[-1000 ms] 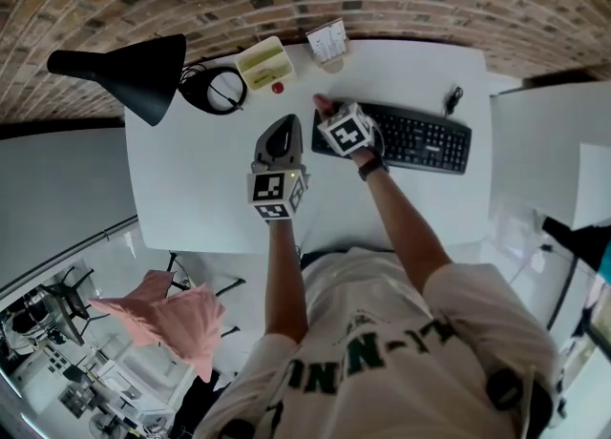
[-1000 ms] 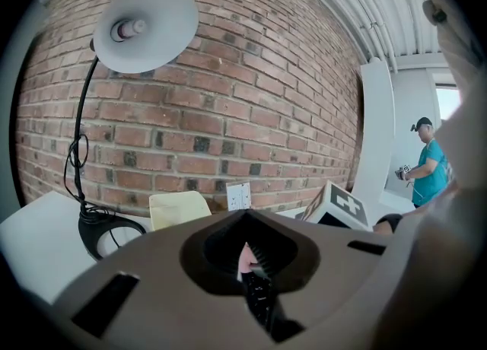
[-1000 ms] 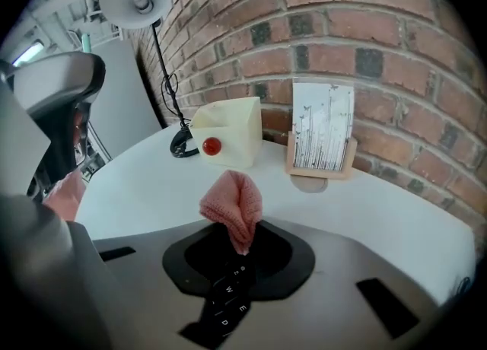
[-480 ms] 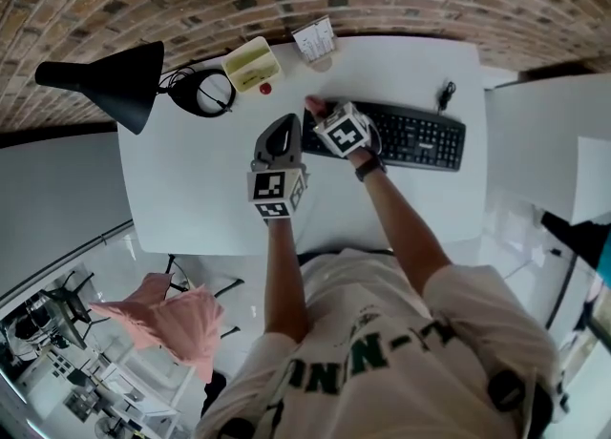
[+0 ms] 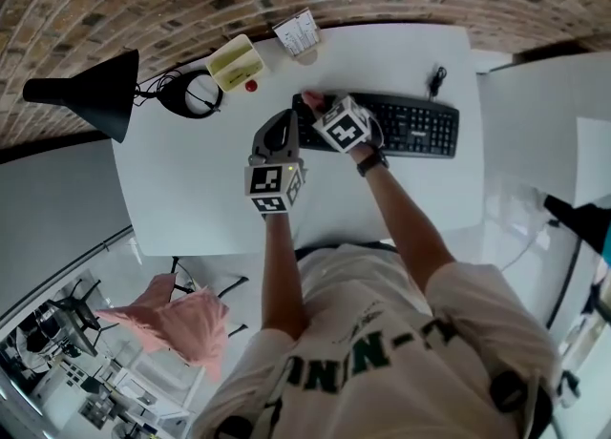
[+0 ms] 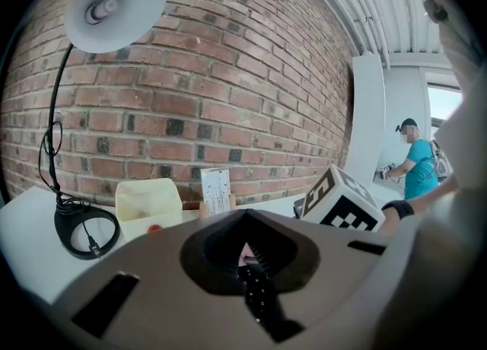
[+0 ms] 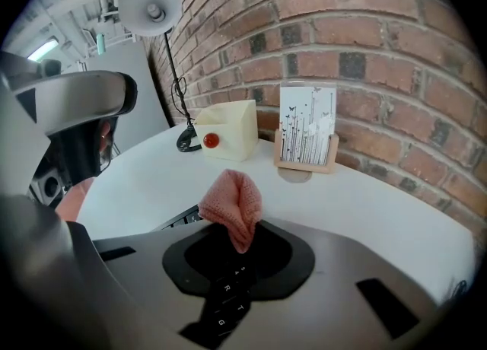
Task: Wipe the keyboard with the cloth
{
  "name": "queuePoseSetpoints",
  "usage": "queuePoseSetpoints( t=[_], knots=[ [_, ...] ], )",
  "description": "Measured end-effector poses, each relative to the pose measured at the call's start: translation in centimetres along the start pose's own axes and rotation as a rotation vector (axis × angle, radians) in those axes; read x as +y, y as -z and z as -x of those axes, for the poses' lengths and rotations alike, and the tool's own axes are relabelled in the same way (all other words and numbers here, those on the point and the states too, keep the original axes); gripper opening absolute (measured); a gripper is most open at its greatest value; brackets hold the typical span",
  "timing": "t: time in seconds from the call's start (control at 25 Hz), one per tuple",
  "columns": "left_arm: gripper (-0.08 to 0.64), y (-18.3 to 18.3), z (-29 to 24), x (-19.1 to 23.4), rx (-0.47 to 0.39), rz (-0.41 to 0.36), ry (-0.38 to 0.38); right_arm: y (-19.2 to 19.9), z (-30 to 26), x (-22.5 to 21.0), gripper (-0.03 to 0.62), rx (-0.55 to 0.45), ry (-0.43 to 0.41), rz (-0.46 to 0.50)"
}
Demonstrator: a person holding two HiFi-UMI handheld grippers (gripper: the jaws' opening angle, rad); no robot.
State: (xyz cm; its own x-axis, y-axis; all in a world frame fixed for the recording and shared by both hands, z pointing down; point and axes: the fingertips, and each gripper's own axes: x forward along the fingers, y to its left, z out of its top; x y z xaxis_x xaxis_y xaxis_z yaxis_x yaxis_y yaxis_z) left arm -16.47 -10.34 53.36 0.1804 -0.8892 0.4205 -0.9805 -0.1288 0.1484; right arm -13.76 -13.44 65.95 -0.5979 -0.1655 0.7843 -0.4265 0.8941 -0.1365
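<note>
Cloth (image 7: 230, 205) | pinched in right gripper (image 7: 237, 253) | at keyboard (image 5: 410, 125) left end

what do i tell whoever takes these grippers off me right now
Right gripper: jaws shut on the pink cloth, at the left end of the keyboard.
Left gripper: jaws shut, nothing in them, over the white table just left of the keyboard.
Done: the cloth is in the jaws and at the keyboard. How much has been wiped cannot be told.
Left: probably sweep the cloth across the keys toward the right end.
</note>
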Motion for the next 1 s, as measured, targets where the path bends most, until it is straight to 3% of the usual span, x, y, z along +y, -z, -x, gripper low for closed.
queuePoseSetpoints(
  t=[1.0],
  knots=[
    [0.002, 1.0, -2.8, -7.7, 0.035, -0.034, 0.169, 7.3, 6.0, -6.0, 0.029, 0.009, 0.168, -0.162]
  ],
)
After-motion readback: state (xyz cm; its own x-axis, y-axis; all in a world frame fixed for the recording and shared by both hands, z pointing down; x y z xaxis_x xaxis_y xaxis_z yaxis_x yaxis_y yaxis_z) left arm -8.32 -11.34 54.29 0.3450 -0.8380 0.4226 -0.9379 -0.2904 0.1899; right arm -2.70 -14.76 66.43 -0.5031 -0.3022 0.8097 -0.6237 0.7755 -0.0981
